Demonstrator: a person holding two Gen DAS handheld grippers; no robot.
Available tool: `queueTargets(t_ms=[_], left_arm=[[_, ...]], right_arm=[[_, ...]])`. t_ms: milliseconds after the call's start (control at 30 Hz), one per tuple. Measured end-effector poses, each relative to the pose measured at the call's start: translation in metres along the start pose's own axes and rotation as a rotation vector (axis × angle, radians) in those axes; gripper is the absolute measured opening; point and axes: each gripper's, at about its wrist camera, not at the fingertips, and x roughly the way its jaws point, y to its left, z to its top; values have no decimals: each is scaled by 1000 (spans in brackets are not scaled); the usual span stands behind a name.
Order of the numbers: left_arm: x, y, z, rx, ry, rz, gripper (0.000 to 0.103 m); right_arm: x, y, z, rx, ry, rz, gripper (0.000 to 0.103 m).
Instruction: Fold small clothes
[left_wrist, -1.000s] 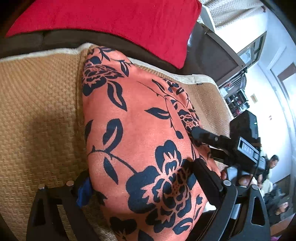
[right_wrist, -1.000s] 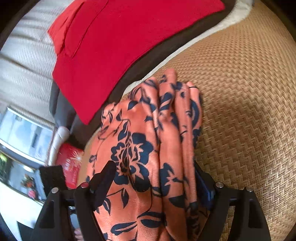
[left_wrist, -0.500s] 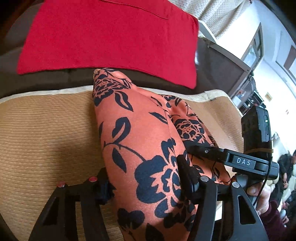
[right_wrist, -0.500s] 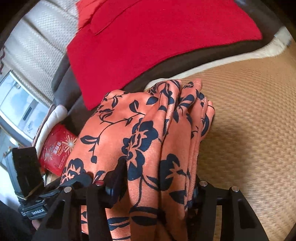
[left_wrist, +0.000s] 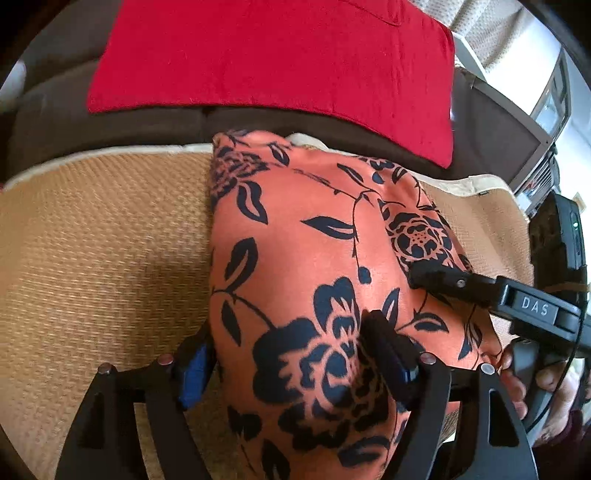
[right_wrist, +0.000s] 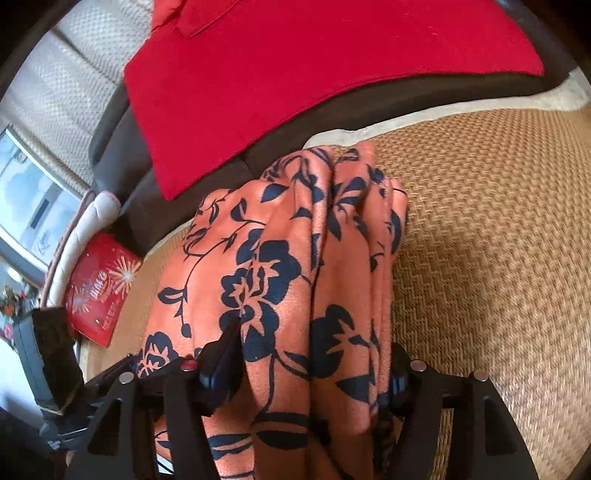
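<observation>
Compared with a second ago, both cameras are sitting further back and higher: more of the red cloth and the dark sofa back is showing above the orange floral garment, and the garment's far corner is now reaching the pale edging of the woven mat rather than lying short of it. In the right wrist view the bunched folds have been drawn up into tighter vertical pleats.

The left gripper is pinching the garment — its blue-padded left finger is pressing the cloth's edge from one side, the black right finger from the other, with the fabric bulging up between them. The right gripper is likewise clamping the gathered pleats of the garment, a finger tight against each side. From the left wrist view the right gripper's dark body marked DAS is showing at the garment's right edge, with a hand wrapped round its handle.

The garment is hanging draped from both grippers above the mat — whether its far end is touching the weave cannot be told. A red printed packet is lying at the mat's left border.
</observation>
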Motion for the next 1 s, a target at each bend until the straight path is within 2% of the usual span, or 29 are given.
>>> queueTargets(t_ms=[133, 267, 467, 700, 933, 1000], left_arm=[[-33, -16, -6, 21, -86, 97, 79], [-81, -37, -27, 66, -220, 242, 87], [-129, -59, -35, 119, -299, 361, 89], [-184, -83, -44, 158, -386, 432, 93], [-225, -105, -51, 177, -464, 511, 95], [-237, -111, -54, 176, -495, 531, 102]], right_arm=[[-35, -7, -11, -11, -72, -46, 68], [-81, -6, -26, -12, -198, -84, 68], [-127, 18, -51, -59, -250, -89, 68], [-172, 51, -69, -126, -283, -107, 68], [-213, 85, -83, -204, -333, -81, 69], [-223, 92, -87, -220, -350, -75, 70]])
